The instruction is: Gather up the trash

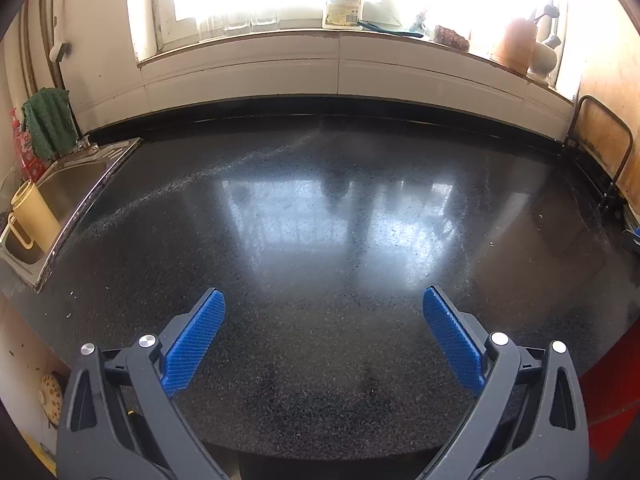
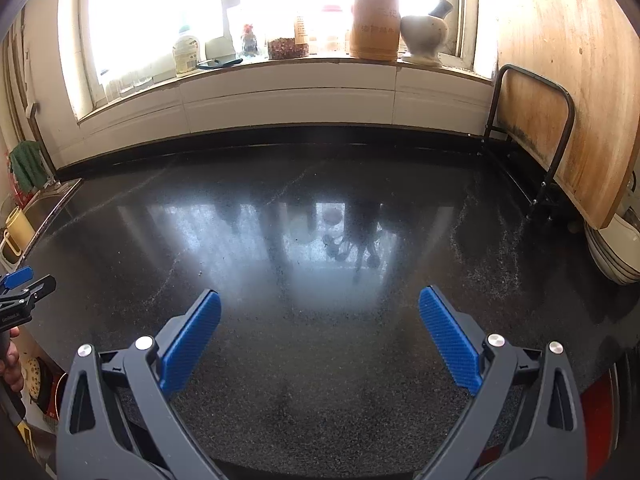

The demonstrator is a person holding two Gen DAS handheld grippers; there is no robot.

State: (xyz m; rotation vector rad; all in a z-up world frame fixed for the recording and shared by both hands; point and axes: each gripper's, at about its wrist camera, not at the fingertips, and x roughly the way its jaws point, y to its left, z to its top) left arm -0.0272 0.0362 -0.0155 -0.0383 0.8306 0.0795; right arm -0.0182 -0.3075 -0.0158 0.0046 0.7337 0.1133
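My left gripper (image 1: pixel 323 300) is open and empty, held above the near part of a dark speckled countertop (image 1: pixel 320 208). My right gripper (image 2: pixel 319 302) is also open and empty above the same countertop (image 2: pixel 320 220). The left gripper's blue tip also shows at the left edge of the right wrist view (image 2: pixel 18 278). No piece of trash shows on the counter in either view. A red object (image 1: pixel 612 380) sits below the counter's front edge at the right; what it is cannot be told.
A steel sink (image 1: pixel 68 184) with a yellow jug (image 1: pixel 34 216) lies at the left. The windowsill holds a bottle (image 2: pixel 186 52), a wooden utensil holder (image 2: pixel 374 28) and a mortar (image 2: pixel 424 34). A wooden board in a metal rack (image 2: pixel 560 92) and stacked bowls (image 2: pixel 612 252) stand at the right.
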